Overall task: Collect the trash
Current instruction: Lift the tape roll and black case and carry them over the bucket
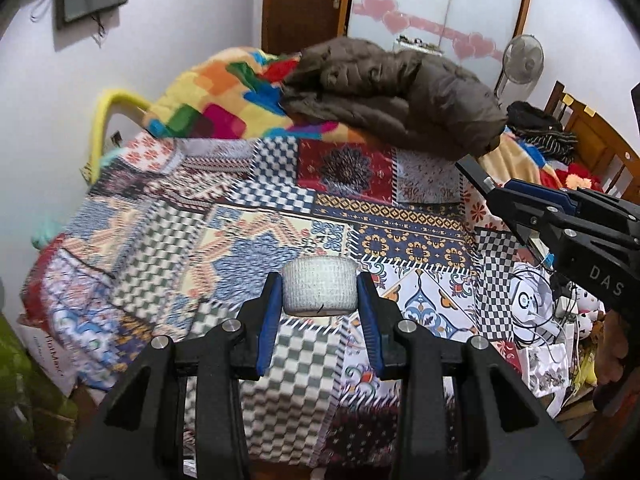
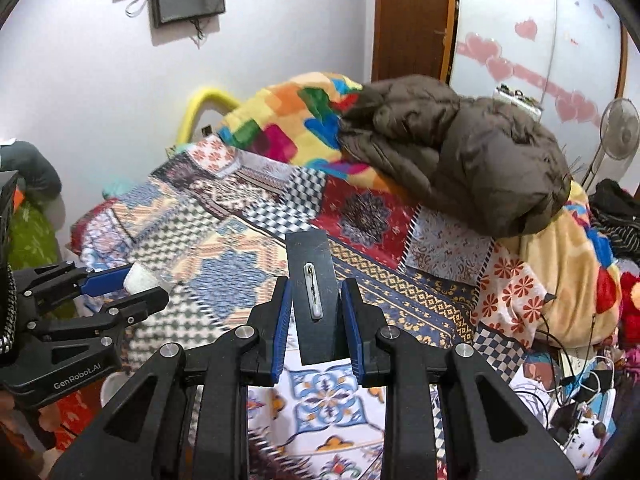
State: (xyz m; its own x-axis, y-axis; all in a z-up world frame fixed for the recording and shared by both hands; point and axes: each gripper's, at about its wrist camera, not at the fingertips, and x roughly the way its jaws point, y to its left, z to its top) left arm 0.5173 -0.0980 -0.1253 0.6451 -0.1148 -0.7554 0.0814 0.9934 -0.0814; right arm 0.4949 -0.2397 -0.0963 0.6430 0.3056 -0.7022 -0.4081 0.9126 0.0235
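My left gripper (image 1: 319,294) is shut on a small white paper cup (image 1: 319,290), held upright above the patchwork bedspread (image 1: 240,208). It also shows in the right wrist view (image 2: 136,286) at the left, the cup (image 2: 140,278) between its fingers. My right gripper (image 2: 316,300) is shut on a flat black card (image 2: 314,292) with a small white clip-like piece on its face, held above the bedspread (image 2: 240,240). In the left wrist view the right gripper (image 1: 480,184) comes in from the right with the black card (image 1: 470,172) edge-on.
A brown padded jacket (image 1: 400,88) lies on a colourful blanket (image 1: 224,100) at the far side of the bed. Cables, papers and soft toys (image 1: 552,320) crowd the bed's right side. A standing fan (image 1: 522,60) and wooden door (image 1: 304,0) are behind.
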